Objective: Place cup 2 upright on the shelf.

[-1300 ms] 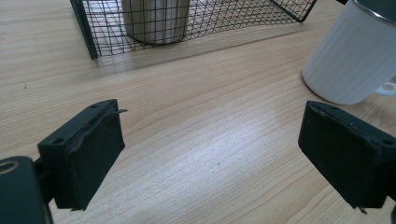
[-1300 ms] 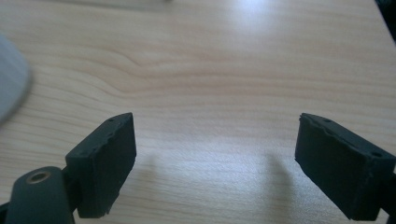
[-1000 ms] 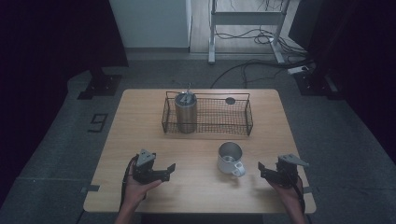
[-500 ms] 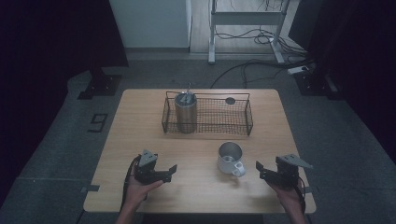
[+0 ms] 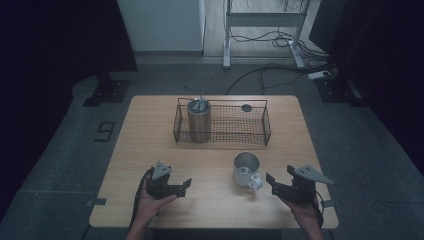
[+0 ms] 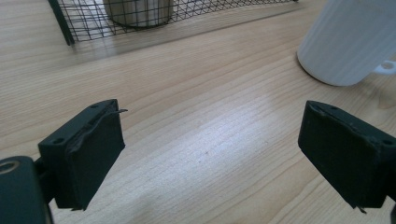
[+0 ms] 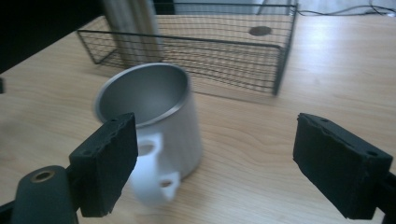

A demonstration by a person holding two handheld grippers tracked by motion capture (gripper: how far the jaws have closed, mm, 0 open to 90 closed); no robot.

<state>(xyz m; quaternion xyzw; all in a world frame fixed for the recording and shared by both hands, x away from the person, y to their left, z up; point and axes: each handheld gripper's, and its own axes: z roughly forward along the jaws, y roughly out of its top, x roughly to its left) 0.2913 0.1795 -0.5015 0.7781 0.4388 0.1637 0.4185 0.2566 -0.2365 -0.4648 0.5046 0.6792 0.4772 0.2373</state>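
On the near right part of the table (image 5: 150, 150), the right gripper (image 5: 272, 181) hovers with its jaws wide apart and nothing between them. Just beside it stands the white mug (image 5: 247, 170), upright, its metal-lined mouth open to the ceiling and its handle turned toward that gripper. In the right gripper view the mug (image 7: 154, 130) sits just beyond the left jaw, the handle nearest the camera, and it does not lie in the gap between the jaws.

Across the near edge, the left gripper (image 5: 186, 184) is held low over bare wood, its jaws likewise spread with only tabletop between them. It stands well apart from the mug, which shows at the upper right of the left gripper view (image 6: 350, 42).

Farther back, a black wire basket (image 5: 260, 132) rests on the table, behind the mug. Inside its left end stands a tall metal tumbler (image 5: 198, 120), upright, with a lid on top.
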